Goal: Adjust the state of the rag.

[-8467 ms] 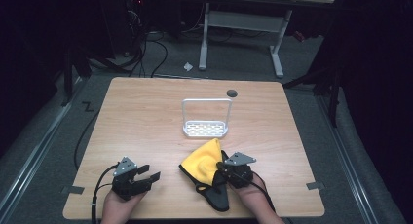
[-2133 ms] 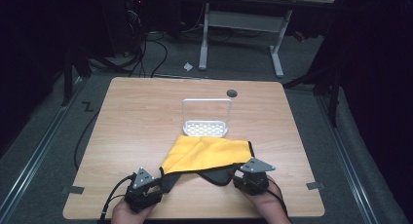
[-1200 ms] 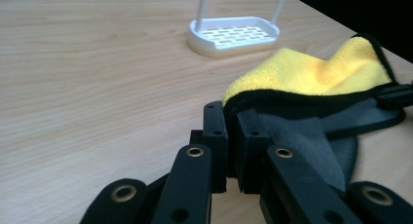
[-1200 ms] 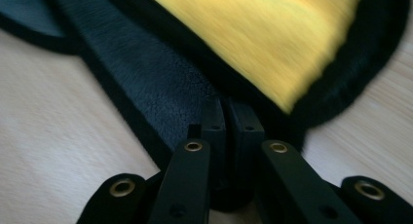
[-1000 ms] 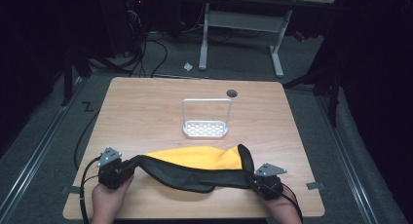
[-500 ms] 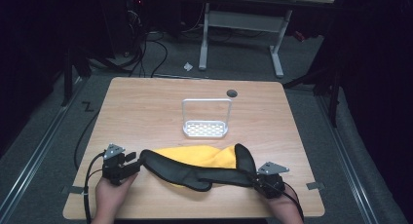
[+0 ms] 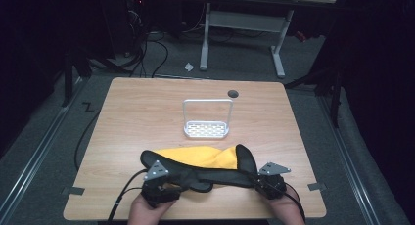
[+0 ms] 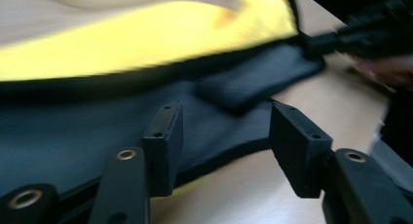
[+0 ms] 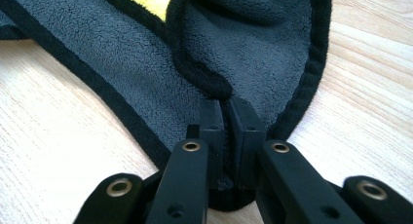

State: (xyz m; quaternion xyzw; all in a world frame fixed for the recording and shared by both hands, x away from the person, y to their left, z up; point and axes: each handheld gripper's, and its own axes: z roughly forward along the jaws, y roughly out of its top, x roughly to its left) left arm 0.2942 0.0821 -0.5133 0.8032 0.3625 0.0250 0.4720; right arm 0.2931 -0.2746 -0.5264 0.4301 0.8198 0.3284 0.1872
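A cloth [image 7: 195,156], yellow on one face and dark grey on the other, lies in a long rumpled band near the table's front edge. My right gripper [image 7: 268,182] is shut on its right corner; in the right gripper view the pads [image 9: 226,112] pinch a black-hemmed fold of the cloth [image 9: 146,53]. My left gripper [image 7: 160,185] sits over the cloth's left half. Its jaws have just been opening and stand wide [image 8: 226,136], with the grey cloth [image 8: 87,136] lying under and between them, unpinched. The right gripper [image 8: 370,34] shows blurred at the far end.
A white wire rack [image 7: 207,129] stands upright in the middle of the wooden table [image 7: 147,102], just behind the cloth. A round cable hole [image 7: 233,93] is at the back. Cables trail from both grippers over the front edge. Dark floor and desk legs lie beyond.
My left gripper has let go of the cloth's left end and moved right toward the middle. That end now lies slack on the table. The right gripper has held still.
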